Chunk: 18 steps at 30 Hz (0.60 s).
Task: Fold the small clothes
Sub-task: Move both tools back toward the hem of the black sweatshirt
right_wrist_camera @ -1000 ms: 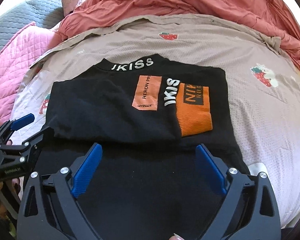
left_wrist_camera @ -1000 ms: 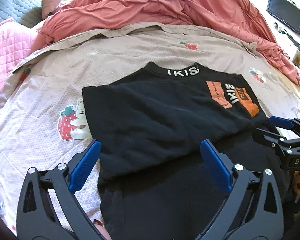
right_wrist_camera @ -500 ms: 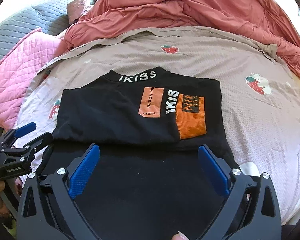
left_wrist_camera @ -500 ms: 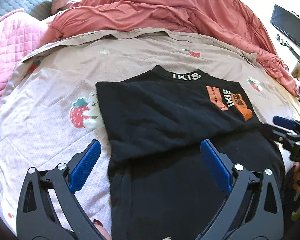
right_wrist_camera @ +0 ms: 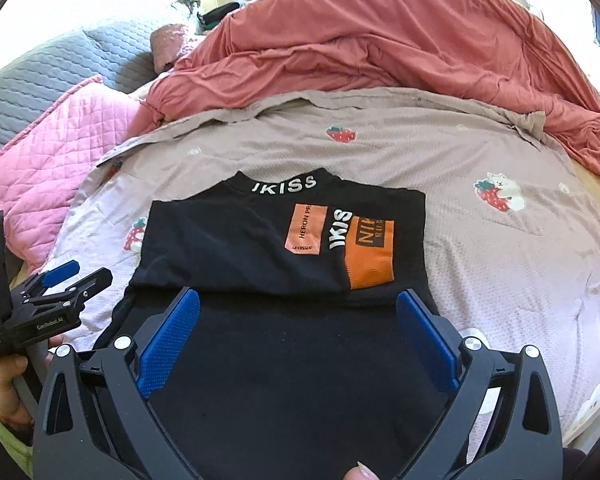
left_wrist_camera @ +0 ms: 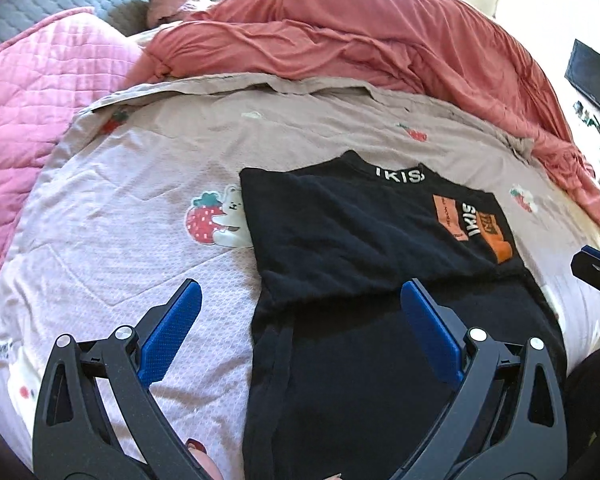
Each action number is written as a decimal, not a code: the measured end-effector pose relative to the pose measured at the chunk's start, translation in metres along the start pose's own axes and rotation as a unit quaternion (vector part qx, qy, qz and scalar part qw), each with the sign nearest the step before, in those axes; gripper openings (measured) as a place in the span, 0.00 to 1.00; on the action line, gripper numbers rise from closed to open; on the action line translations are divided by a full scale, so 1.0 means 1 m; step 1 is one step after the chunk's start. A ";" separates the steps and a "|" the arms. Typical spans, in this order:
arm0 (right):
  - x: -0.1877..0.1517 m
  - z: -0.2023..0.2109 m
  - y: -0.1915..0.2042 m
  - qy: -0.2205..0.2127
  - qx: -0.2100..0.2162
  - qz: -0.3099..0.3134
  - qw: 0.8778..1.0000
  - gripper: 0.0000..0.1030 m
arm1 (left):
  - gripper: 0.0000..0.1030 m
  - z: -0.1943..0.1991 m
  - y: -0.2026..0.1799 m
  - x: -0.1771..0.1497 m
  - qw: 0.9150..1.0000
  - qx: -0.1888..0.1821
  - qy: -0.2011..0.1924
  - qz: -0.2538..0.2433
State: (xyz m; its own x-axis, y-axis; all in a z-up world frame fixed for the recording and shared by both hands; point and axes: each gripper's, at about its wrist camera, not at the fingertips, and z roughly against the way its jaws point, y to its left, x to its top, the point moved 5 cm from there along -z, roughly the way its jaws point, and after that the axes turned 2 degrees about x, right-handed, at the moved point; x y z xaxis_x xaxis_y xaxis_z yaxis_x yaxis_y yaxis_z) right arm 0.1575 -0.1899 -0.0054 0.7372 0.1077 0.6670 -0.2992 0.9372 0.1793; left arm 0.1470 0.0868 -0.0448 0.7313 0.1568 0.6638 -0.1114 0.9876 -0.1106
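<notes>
Because the black IKISS top (right_wrist_camera: 260,248) lay flat on the strawberry-print sheet (right_wrist_camera: 500,272) with one fold already laid across it, the left gripper (left_wrist_camera: 300,328) and right gripper (right_wrist_camera: 298,328) hovered wide open and empty above its near half, probably between folds

Sunlit bed (right_wrist_camera: 500,280), rumpled red duvet (right_wrist_camera: 380,48), pink quilt (left_wrist_camera: 32,120) at left.

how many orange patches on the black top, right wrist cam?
2 on the black top. A pale orange patch sits below the collar lettering; a deeper orange patch lies right of it, past the white lettering. Folded layers could hide more.
</notes>
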 end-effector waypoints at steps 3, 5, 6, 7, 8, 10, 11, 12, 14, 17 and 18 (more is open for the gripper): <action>-0.001 0.006 0.000 -0.007 0.002 0.003 1.000 0.95 | 0.91 0.010 0.002 -0.003 1.000 0.011 -0.006 0.001; -0.001 0.010 -0.001 -0.010 0.001 0.005 1.000 0.95 | 0.91 0.017 0.003 -0.006 1.000 0.019 -0.006 0.003; -0.001 0.012 -0.002 -0.012 0.002 0.005 1.000 0.95 | 0.91 0.020 0.003 -0.008 1.000 0.021 -0.007 0.004; -0.002 0.014 -0.003 -0.014 0.002 0.004 1.000 0.95 | 0.91 0.024 0.003 -0.010 1.000 0.020 -0.009 0.005; -0.002 0.016 -0.004 -0.015 0.001 0.004 1.000 0.95 | 0.91 0.027 0.002 -0.011 1.000 0.021 -0.009 0.004; -0.002 0.020 -0.007 -0.019 0.000 0.003 1.000 0.95 | 0.91 0.032 0.000 -0.012 1.000 0.026 -0.014 -0.001; -0.002 0.022 -0.008 -0.020 0.000 0.003 1.000 0.95 | 0.91 0.035 -0.001 -0.013 0.999 0.028 -0.016 -0.004; -0.003 0.024 -0.009 -0.022 0.000 0.003 1.000 0.95 | 0.91 0.037 -0.003 -0.014 0.999 0.028 -0.017 -0.005; -0.004 0.027 -0.012 -0.024 -0.002 0.003 1.000 0.95 | 0.91 0.041 -0.006 -0.015 0.999 0.028 -0.019 -0.010; -0.007 0.031 -0.015 -0.025 -0.005 0.007 1.000 0.95 | 0.91 0.046 -0.009 -0.020 0.999 0.029 -0.018 -0.016; -0.009 0.033 -0.016 -0.025 -0.006 0.008 1.000 0.95 | 0.91 0.046 -0.009 -0.022 0.999 0.029 -0.017 -0.016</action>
State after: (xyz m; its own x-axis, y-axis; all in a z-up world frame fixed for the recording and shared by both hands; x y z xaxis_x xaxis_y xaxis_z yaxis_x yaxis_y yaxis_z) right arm 0.1358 -0.2171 0.0097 0.7003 0.1067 0.7058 -0.3041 0.9391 0.1598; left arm 0.1008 0.0750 -0.0239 0.7126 0.1234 0.6907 -0.1265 0.9909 -0.0465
